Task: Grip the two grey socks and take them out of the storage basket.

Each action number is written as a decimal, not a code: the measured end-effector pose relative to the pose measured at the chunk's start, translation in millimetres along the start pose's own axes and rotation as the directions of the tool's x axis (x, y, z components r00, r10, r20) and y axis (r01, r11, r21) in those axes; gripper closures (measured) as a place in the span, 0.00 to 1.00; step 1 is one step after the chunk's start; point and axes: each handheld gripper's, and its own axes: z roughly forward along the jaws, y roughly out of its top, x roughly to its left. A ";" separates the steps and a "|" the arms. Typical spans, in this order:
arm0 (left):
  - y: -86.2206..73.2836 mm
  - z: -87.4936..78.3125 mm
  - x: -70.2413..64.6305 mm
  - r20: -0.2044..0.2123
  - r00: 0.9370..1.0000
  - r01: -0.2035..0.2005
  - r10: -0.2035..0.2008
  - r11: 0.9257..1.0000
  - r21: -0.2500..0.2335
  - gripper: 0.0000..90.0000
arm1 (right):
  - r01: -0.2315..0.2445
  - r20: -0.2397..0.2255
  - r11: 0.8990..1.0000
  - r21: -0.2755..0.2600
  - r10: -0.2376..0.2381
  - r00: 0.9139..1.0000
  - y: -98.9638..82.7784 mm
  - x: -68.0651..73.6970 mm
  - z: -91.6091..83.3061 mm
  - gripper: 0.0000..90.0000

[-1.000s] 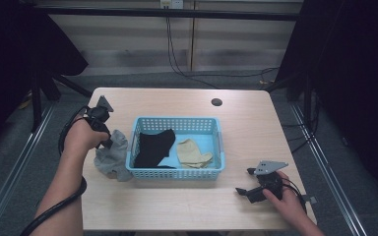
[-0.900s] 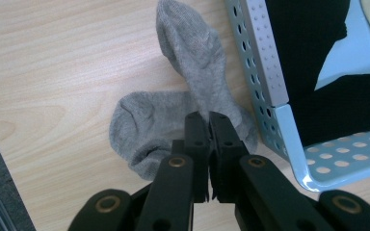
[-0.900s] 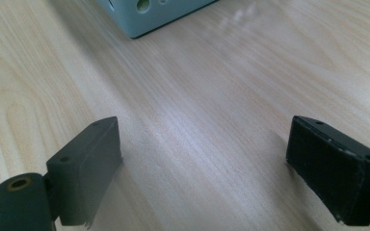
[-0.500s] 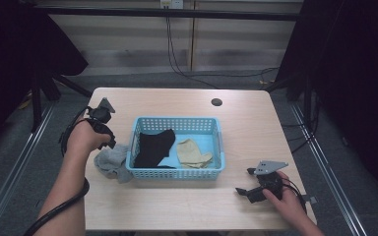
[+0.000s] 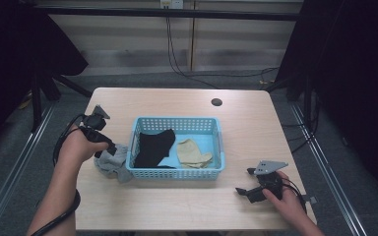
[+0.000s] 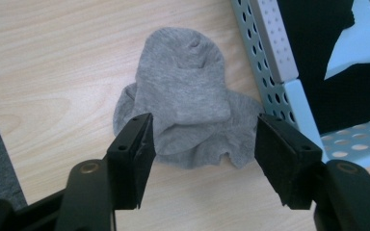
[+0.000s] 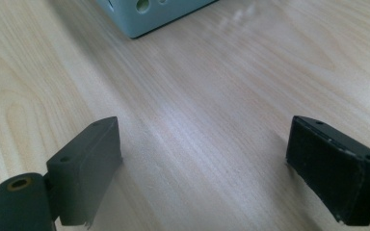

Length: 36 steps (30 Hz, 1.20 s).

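Observation:
A crumpled grey sock (image 6: 188, 106) lies on the wooden table against the left wall of a light blue basket (image 5: 142, 173). My left gripper (image 6: 202, 154) hangs open just above it, one jaw on each side of the sock's near edge; from above the left gripper (image 5: 106, 147) is at the sock (image 5: 114, 164). Inside the basket lie a black sock (image 5: 155, 146) and a beige sock (image 5: 192, 151). My right gripper (image 5: 248, 189) rests open on the table near the front right corner, and the right gripper (image 7: 202, 163) has nothing between its jaws.
The basket (image 6: 279, 53) stands mid-table, and its corner (image 7: 149, 14) is ahead of the right gripper. A round cable hole (image 5: 216, 102) sits at the table's far right. Bare wood (image 5: 177, 206) runs along the front edge. Cables trail on the floor behind.
My left hand has come down and toward me over the grey sock, which now lies heaped on the table beside the basket. The right gripper has stayed put.

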 end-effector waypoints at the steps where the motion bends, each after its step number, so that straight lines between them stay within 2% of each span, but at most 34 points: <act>1: -2.7 0.7 0.1 -0.002 1.000 0.000 0.000 1.000 -0.009 0.41 | 0.000 0.000 1.000 0.000 0.000 1.000 0.0 0.0 0.0 0.13; 5: -13.0 5.1 1.8 0.006 1.000 -0.008 0.009 0.999 -0.044 0.38 | 0.004 0.001 1.000 0.003 -0.004 1.000 0.0 -0.1 -0.1 0.13; 11: -32.0 14.5 3.7 0.021 1.000 -0.013 0.014 0.998 -0.068 0.35 | 0.004 0.001 1.000 0.003 -0.004 1.000 0.0 -0.1 -0.1 0.13; 16: -49.1 24.7 2.9 0.031 0.999 -0.024 0.028 0.992 -0.122 0.33 | 0.003 0.001 1.000 0.002 -0.003 1.000 0.0 -0.1 -0.1 0.13; 21: -67.5 38.3 -1.7 0.033 0.996 -0.080 0.088 0.978 -0.192 0.30 | 0.004 0.000 1.000 0.002 -0.004 1.000 0.0 -0.1 -0.1 0.13; 23: -73.8 43.2 -2.5 0.033 0.996 -0.080 0.088 0.974 -0.213 0.30 | 0.003 0.001 1.000 0.003 -0.003 1.000 0.0 -0.1 -0.1 0.13; 26: -85.2 52.1 -4.9 0.019 0.992 -0.114 0.124 0.953 -0.281 0.30 | 0.004 0.001 1.000 0.003 -0.004 1.000 0.0 -0.1 -0.1 0.13; 28: -92.5 56.9 -6.5 0.013 0.989 -0.135 0.145 0.945 -0.299 0.29 | 0.004 0.001 1.000 0.003 -0.004 1.000 0.0 -0.1 -0.1 0.13; 29: -96.0 60.0 -7.7 0.015 0.989 -0.133 0.145 0.940 -0.313 0.29 | 0.004 0.000 1.000 0.002 -0.004 1.000 -0.1 -0.2 -0.1 0.13; 32: -106.0 68.4 -8.3 0.013 0.987 -0.147 0.160 0.934 -0.327 0.28 | 0.003 0.000 1.000 0.002 -0.003 1.000 -0.1 -0.1 -0.1 0.13; 34: -111.5 74.9 -8.1 -0.010 0.984 -0.169 0.176 0.927 -0.334 0.28 | 0.003 0.001 1.000 0.002 -0.003 1.000 0.0 -0.1 -0.1 0.13; 36: -116.3 80.5 -6.8 -0.010 0.982 -0.179 0.186 0.924 -0.338 0.27 | 0.004 0.001 1.000 0.003 -0.004 1.000 0.0 -0.1 -0.1 0.13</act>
